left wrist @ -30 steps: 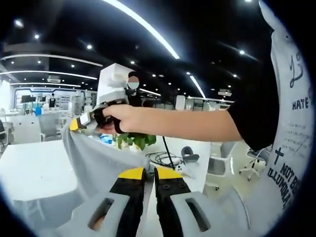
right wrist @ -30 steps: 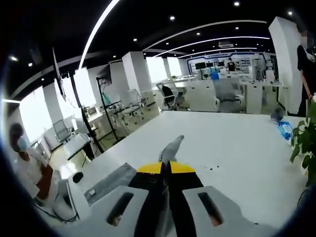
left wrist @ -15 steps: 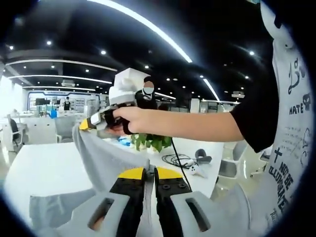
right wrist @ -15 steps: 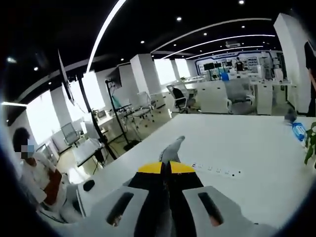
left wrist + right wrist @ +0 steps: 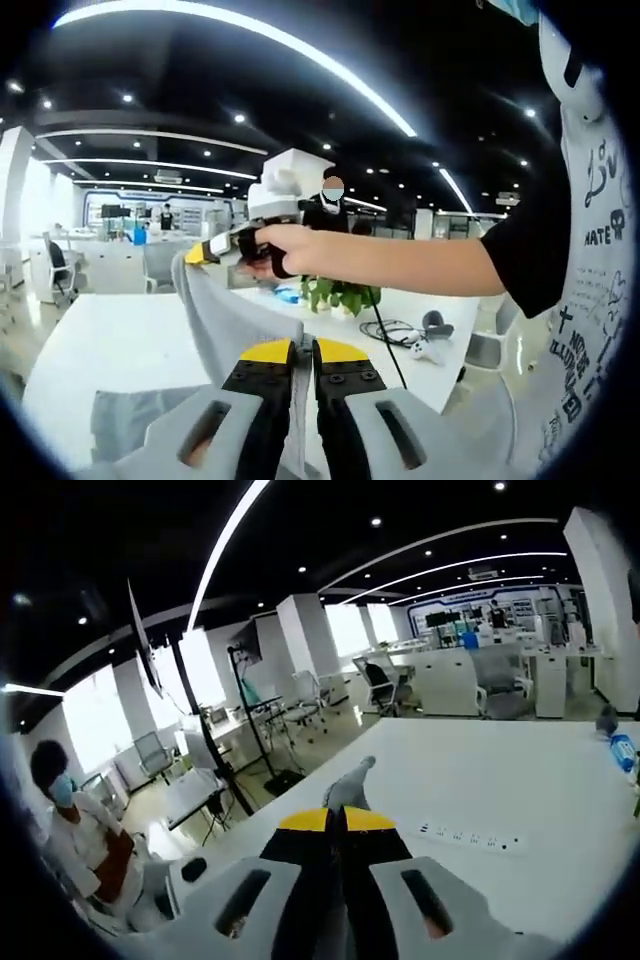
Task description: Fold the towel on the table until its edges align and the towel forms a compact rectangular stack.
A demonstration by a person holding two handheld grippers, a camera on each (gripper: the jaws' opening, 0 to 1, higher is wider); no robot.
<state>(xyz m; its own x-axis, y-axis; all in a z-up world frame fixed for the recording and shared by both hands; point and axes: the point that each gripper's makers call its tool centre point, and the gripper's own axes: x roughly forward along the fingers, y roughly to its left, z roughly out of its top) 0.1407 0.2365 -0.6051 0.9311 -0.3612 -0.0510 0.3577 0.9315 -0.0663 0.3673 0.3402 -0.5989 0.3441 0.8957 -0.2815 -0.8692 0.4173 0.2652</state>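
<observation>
An open office under a dark ceiling (image 5: 330, 520) with long light strips (image 5: 300, 55) and small spotlights. White pillars (image 5: 305, 640) stand between bright windows (image 5: 95, 715). A white table (image 5: 500, 790) carries a power strip (image 5: 470, 837). White desks (image 5: 470, 675) and office chairs (image 5: 380, 685) fill the far end. A plant (image 5: 340, 293) and cables (image 5: 395, 330) sit on the table.

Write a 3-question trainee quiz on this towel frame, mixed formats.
1. True or false: the left tongs are shut on the grey towel.
2. The right tongs grip: A) a cable B) the towel C) nothing.
3. Fill in: behind the towel on the white table stands a green ____.

Key: 1 true. 2 B; a towel corner pokes past their yellow tips. 3 plant.
</observation>
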